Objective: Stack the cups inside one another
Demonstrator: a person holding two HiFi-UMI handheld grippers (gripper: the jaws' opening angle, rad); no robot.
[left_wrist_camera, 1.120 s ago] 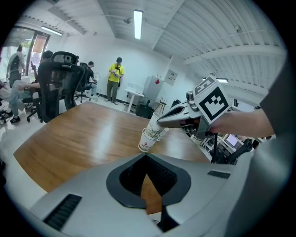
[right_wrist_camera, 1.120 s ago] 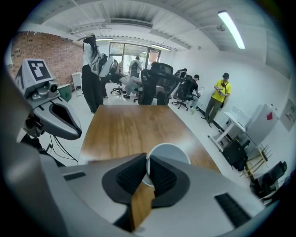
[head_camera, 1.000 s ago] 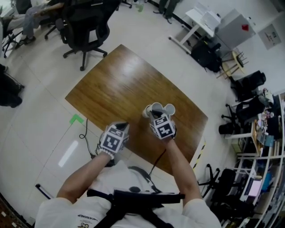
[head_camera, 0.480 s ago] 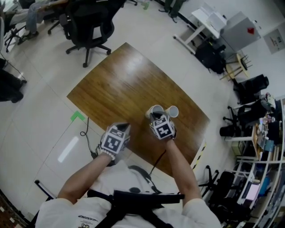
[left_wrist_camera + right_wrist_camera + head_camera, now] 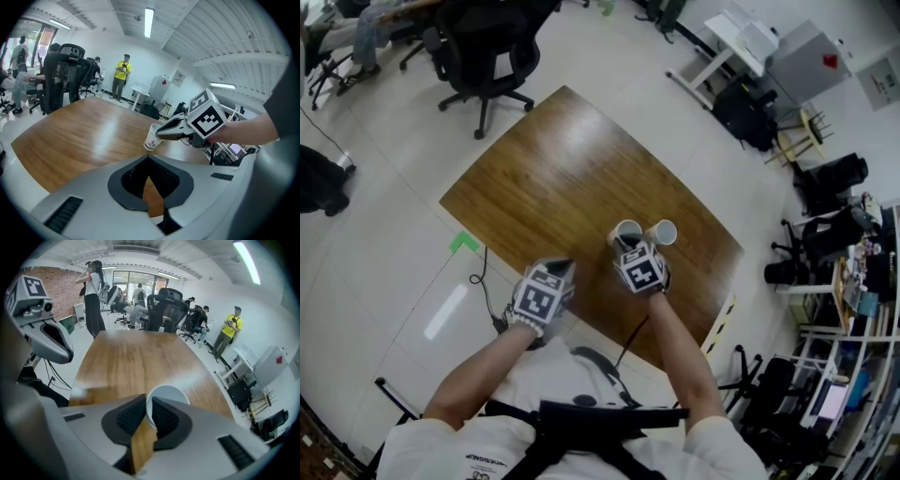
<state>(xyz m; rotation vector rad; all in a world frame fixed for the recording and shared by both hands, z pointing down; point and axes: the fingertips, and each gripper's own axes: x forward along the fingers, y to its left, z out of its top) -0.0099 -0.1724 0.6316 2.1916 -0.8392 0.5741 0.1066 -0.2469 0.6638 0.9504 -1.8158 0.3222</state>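
Two white paper cups stand side by side near the right edge of the wooden table (image 5: 553,178): the left cup (image 5: 624,231) and the right cup (image 5: 664,232). My right gripper (image 5: 628,246) points down at the left cup's near rim. In the right gripper view that cup (image 5: 169,394) has its near wall between the jaws, which have just been opening and stand open, a narrow gap apart. The left gripper view shows this cup (image 5: 152,138), with red print, upright under the right gripper (image 5: 161,133). My left gripper (image 5: 560,269) hovers at the table's near edge, shut and empty.
A black office chair (image 5: 484,49) stands beyond the table's far left corner. A green tape mark (image 5: 461,246) and a cable lie on the floor at the left. Desks, chairs and shelves crowd the right side. Several people stand or sit in the background.
My right gripper has come down a little with the left cup at its tips, beside the other cup. The left gripper has kept its place.
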